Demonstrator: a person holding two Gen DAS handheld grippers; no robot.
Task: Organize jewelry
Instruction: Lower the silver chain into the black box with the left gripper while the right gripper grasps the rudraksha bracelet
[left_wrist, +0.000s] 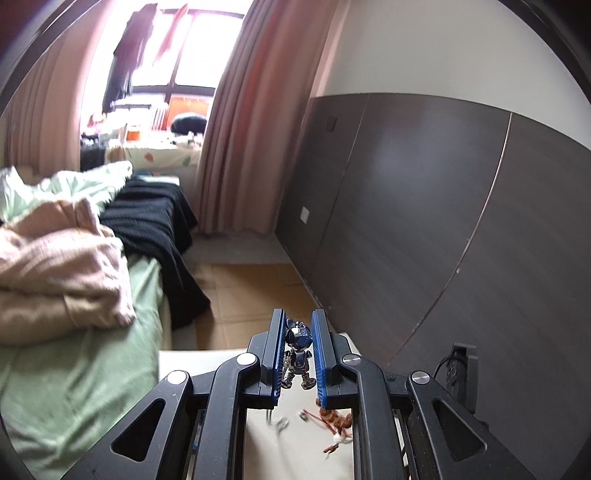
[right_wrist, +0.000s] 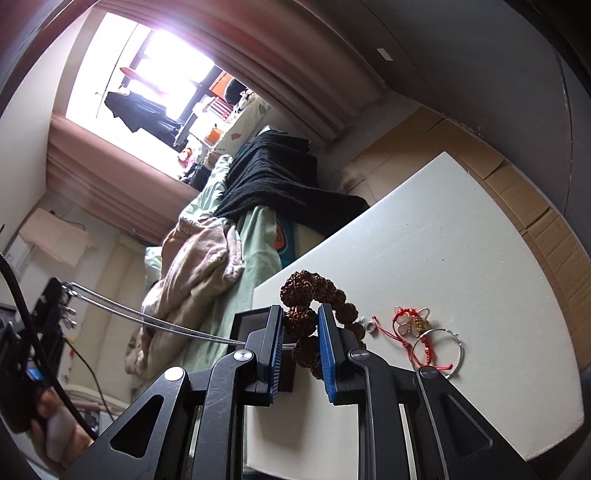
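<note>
With the left gripper (left_wrist: 299, 354) clamping a small dark metallic figure pendant (left_wrist: 298, 347) and the right gripper (right_wrist: 301, 343) clamping a brown rough-bead bracelet (right_wrist: 314, 295), red cord bracelets (right_wrist: 406, 325) at lower right remain unsorted.

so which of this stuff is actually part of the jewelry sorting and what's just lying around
Part of the job: bear pendant in left tool; brown bead bracelet in right tool; red cord bracelet; silver ring.

Just lying about: black blanket; pink clothing; cardboard.
</note>
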